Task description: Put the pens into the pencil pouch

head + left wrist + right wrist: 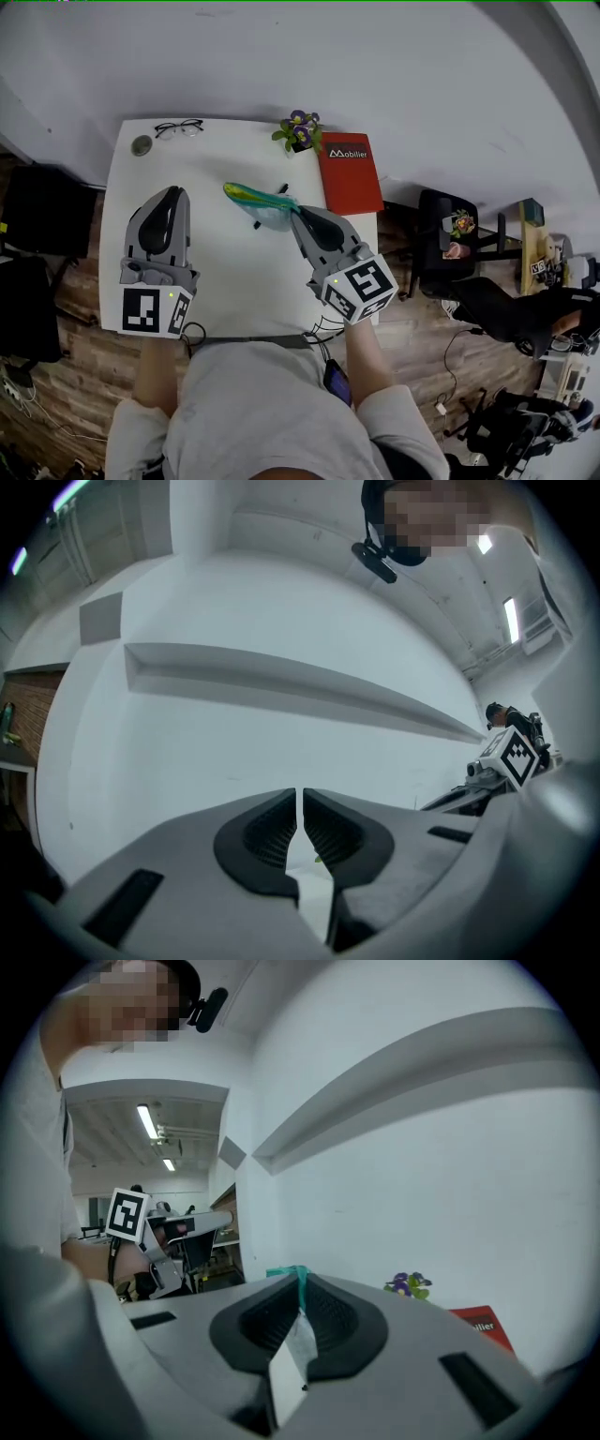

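Seemingly the job is nearing its end: no loose pen is showing anywhere on the square white table (225, 281). The only pen in sight, a thin black pen (282, 189), is lying across the translucent teal and yellow-green pencil pouch (251, 197), with its dark ends poking out past the pouch's upper and lower edges. The head view is not showing whether it is sitting inside the pouch or merely behind it, nor whether any other pens are in there. I am judging that what is left is seating this pen fully and closing the pouch.

The pouch is hanging over the middle of the table, and the right gripper (298, 216) is pinching its near end. In the right gripper view a thin teal edge is standing clamped between the closed jaws. The left gripper (170, 194) is hovering well to the left of the pouch, its jaws drawn almost together with only a slit between them and nothing in it.
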Tool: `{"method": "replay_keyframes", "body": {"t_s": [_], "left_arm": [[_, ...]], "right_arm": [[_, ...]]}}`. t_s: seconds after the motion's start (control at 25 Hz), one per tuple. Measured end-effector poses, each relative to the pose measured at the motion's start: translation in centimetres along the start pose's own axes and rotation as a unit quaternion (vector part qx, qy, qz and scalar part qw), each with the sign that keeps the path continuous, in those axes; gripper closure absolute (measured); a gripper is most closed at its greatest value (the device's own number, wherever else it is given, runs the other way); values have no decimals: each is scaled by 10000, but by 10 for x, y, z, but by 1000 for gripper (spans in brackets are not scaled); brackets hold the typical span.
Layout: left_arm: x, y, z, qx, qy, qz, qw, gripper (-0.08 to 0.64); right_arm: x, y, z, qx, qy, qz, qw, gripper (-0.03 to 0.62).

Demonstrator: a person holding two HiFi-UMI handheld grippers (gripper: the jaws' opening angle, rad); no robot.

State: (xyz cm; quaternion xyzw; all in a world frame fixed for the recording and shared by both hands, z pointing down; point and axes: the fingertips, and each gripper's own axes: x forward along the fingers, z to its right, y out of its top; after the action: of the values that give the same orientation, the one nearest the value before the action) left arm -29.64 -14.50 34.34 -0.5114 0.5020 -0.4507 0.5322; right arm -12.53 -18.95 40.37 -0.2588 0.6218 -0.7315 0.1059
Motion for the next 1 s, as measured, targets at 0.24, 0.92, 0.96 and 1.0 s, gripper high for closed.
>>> {"method": "replay_keyframes", "body": {"t_s": [0.24, 0.92, 0.96, 1.0], "left_arm": [[28, -29, 39, -211, -660, -458, 9965, 516], [109, -195, 136, -257, -2442, -3287, 9120, 440], [114, -203, 139, -248, -2477, -3407, 9066, 437], [119, -210, 142, -233, -2507, -3519, 9015, 433]], "right_arm": [[-46, -1, 39, 179, -700, 189, 9972, 549], [-124, -17, 76, 693, -1668, 436, 9826, 549], [-126, -19, 76, 733, -1694, 437, 9818, 548], [-127, -21, 76, 757, -1709, 432, 9814, 548]]}}
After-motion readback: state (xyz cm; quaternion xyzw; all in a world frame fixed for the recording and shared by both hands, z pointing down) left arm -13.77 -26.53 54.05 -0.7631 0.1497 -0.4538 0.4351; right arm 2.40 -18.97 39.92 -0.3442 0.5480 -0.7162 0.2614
